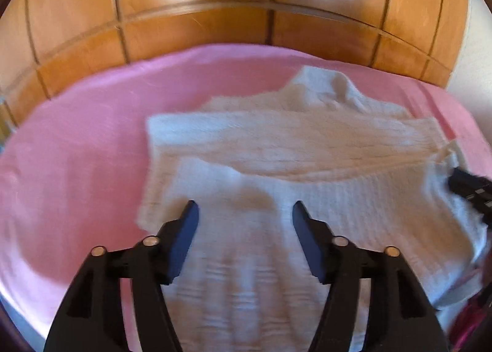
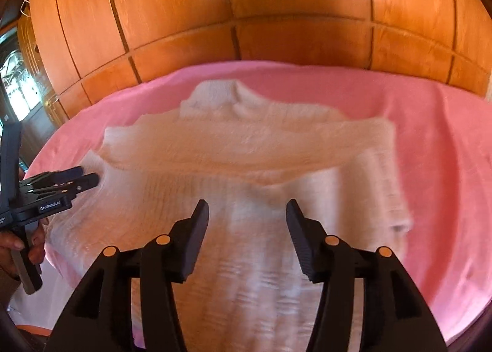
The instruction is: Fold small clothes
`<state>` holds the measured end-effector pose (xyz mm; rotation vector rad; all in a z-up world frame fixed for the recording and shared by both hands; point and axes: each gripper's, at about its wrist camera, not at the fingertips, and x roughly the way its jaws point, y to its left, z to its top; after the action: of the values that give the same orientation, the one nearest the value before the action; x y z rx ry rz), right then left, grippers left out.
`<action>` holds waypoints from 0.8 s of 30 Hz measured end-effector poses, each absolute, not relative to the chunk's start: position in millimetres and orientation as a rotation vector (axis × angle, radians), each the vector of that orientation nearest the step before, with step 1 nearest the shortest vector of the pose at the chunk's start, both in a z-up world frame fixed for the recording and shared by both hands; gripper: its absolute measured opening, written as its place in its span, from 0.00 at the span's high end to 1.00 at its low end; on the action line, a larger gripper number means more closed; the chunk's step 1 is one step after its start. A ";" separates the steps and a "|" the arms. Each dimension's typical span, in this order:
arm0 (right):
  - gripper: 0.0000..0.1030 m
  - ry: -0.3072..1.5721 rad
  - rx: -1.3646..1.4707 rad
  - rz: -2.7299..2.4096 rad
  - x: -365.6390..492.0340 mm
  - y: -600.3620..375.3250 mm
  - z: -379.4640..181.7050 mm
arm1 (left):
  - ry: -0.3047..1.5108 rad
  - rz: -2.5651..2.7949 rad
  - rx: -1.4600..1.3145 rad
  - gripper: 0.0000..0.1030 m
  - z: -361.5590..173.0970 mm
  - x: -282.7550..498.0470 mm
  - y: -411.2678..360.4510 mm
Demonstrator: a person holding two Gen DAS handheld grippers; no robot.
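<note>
home bedroom: wooden wardrobe (image 2: 276,13), pink bedsheet (image 2: 446,152)

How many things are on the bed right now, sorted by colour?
White: 1, the sweater, sleeves folded across its body.
Pink: 1, the sheet under it.
Black: 2, the left tool and the right tool, both open above the sweater.
Total: 4

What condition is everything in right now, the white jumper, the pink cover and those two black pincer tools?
White sweater: lying flat on the pink cover, both sleeves folded across the chest, body not yet folded.
Pink cover: spread out under the sweater.
Left hand-held gripper: open, nothing between its fingers, above the sweater's lower part.
Right hand-held gripper: open, holding nothing, above the sweater's lower part.
</note>
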<state>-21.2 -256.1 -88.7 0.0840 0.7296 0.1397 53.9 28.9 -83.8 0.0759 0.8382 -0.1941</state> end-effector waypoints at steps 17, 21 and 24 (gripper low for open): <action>0.88 0.781 -0.069 0.026 -3.4 -289.2 -99.9 | 0.929 -0.257 0.024 0.59 -104.1 68.3 74.3; 0.91 0.751 -0.070 -0.006 -10.1 -289.4 -92.3 | 0.875 -0.275 0.037 0.91 -96.3 62.0 72.1; 0.91 0.720 -0.059 -0.014 -17.0 -291.5 -78.4 | 0.840 -0.276 0.084 0.93 -88.1 51.7 67.0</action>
<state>-17.0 -291.5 -78.4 -0.0594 0.7199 -0.0143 51.7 67.0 -88.1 0.0843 0.8395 -0.2756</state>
